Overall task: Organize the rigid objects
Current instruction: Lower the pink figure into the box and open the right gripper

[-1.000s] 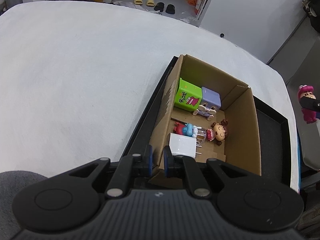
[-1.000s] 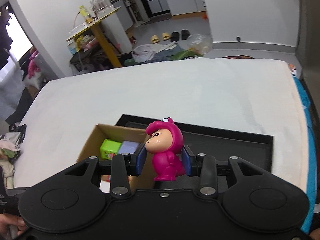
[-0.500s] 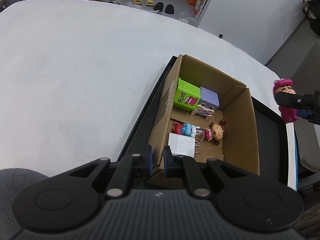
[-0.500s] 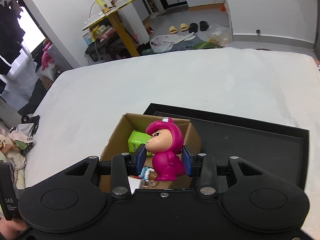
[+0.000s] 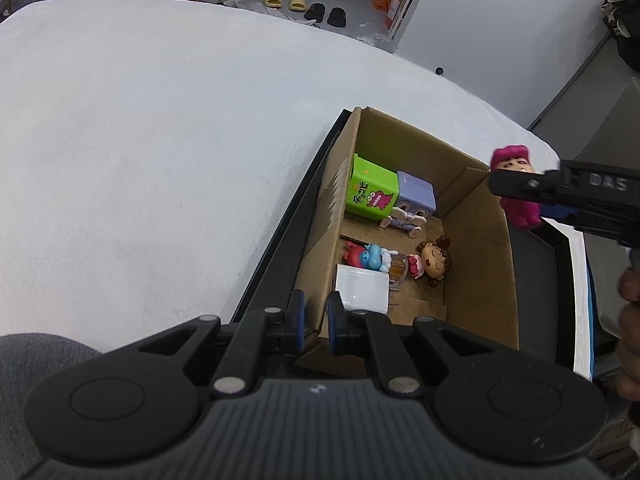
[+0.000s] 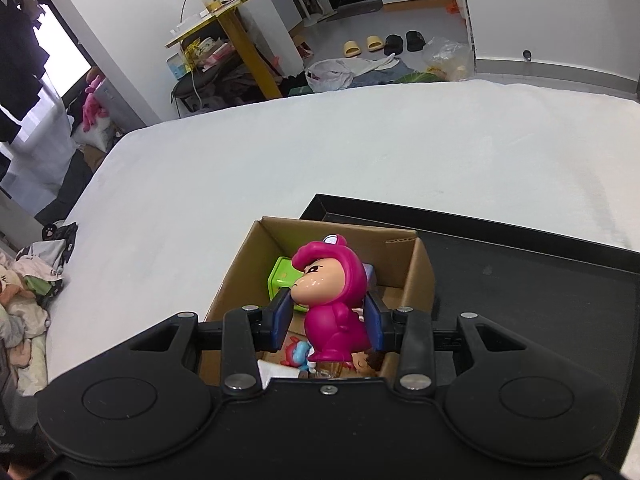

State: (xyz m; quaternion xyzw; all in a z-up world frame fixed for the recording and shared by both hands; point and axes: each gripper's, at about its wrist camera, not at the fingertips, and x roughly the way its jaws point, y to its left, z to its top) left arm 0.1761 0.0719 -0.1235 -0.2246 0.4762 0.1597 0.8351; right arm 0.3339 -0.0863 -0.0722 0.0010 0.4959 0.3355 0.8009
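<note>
Magenta figurine (image 6: 338, 312), brown cardboard box (image 5: 476, 248), green cube (image 5: 370, 190), lilac cube (image 5: 416, 194), black tray (image 6: 540, 280).

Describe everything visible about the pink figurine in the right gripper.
The pink figurine is a glossy, hard-looking plastic toy: a peach-coloured face inside a magenta hooded suit with a small white patch on top. It stands upright, clamped at its sides by the right gripper, whose blue pads press on it. It hangs above the open cardboard box, touching nothing else.

Left hand-held gripper (image 5: 314, 322) pinches, apparently, the cardboard box (image 5: 476, 260) wall.
</note>
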